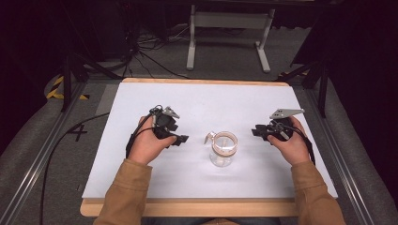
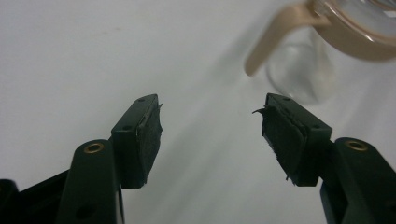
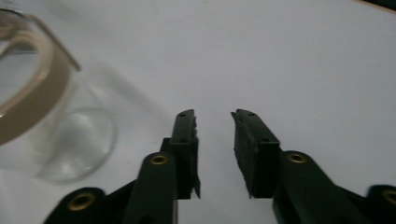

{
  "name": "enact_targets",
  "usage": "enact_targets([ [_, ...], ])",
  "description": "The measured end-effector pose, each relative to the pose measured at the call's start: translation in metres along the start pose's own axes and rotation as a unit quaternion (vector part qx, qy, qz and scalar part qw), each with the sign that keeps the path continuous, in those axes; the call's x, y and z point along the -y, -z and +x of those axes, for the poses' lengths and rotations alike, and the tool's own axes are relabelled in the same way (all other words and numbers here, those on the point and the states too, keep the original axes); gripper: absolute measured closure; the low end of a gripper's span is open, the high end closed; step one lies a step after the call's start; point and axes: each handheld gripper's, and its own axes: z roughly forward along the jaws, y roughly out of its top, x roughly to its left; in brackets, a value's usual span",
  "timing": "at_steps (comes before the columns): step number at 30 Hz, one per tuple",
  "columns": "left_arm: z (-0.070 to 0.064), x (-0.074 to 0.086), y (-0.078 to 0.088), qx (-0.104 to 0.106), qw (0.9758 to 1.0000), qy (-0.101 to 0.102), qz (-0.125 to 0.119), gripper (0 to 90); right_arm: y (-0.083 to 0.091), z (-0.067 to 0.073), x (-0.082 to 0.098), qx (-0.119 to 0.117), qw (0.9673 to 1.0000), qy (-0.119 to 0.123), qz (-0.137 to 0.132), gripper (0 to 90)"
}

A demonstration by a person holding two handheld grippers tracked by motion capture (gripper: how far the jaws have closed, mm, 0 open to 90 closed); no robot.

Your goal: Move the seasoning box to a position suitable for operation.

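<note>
Item one: my left gripper (image 1: 180, 138), held in the left hand (image 1: 148, 144) on the near-left part of the table (image 1: 141, 98). I see its jaws standing wide apart in the left gripper view, nothing between the pads (image 2: 149, 140), bare white surface below them. It points toward the middle of the table.

Item two: my right gripper (image 1: 256, 131), held in the right hand (image 1: 292, 143), pointing back toward the left one. In the right gripper view its jaws stand a narrow gap apart with nothing between them; I log it as open and empty. A grey three-cornered plate sits on top of it.

Item three: glass jar (image 1: 223, 150), clear, upright, with a tan band round its rim and a tan handle or spout piece jutting toward the left gripper. It stands between the two grippers, near the left gripper's tips and a little farther from the right one's, touching neither. From the left gripper it lies ahead and to the right of the jaws (image 2: 303, 70); from the right gripper, ahead and to the left (image 3: 51, 135).

Item four: cables trail from both grippers along the wrists.
</note>
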Motion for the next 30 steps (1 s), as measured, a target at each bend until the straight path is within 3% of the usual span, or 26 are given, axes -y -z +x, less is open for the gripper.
enact_targets([
  [2,-0.002,0.006,0.01,-0.004,1.0,-0.008,0.003,38.5,0.0,0.002,0.0,-0.015,0.9999,0.001,0.001,80.3],
  [5,-0.002,0.012,0.029,-0.025,0.9994,0.003,-0.025,36.4,-0.002,0.004,0.0,-0.015,0.9998,0.008,0.004,81.5],
  [7,-0.001,0.016,0.035,-0.013,0.9989,0.015,-0.043,36.0,-0.004,0.007,0.002,-0.021,0.9996,0.018,0.009,82.4],
  [12,-0.001,0.018,0.033,-0.019,0.9991,0.017,-0.035,34.9,-0.005,0.013,0.002,-0.023,0.9991,0.034,0.014,85.6],
  [17,-0.005,0.016,0.031,0.0,0.9991,0.008,-0.041,34.3,-0.009,0.012,0.004,-0.049,0.9981,0.035,0.007,89.8],
  [23,-0.001,0.022,0.036,-0.016,0.9987,0.018,-0.044,33.7,-0.019,0.011,0.004,-0.044,0.9974,0.057,0.0,89.8],
  [27,-0.003,0.026,0.037,-0.015,0.9989,0.022,-0.039,34.2,-0.027,0.016,0.002,-0.072,0.9952,0.066,-0.003,89.9],
  [30,-0.005,0.029,0.037,-0.015,0.999,0.023,-0.036,34.2,-0.033,0.017,0.001,-0.078,0.9946,0.068,-0.002,89.9],
])
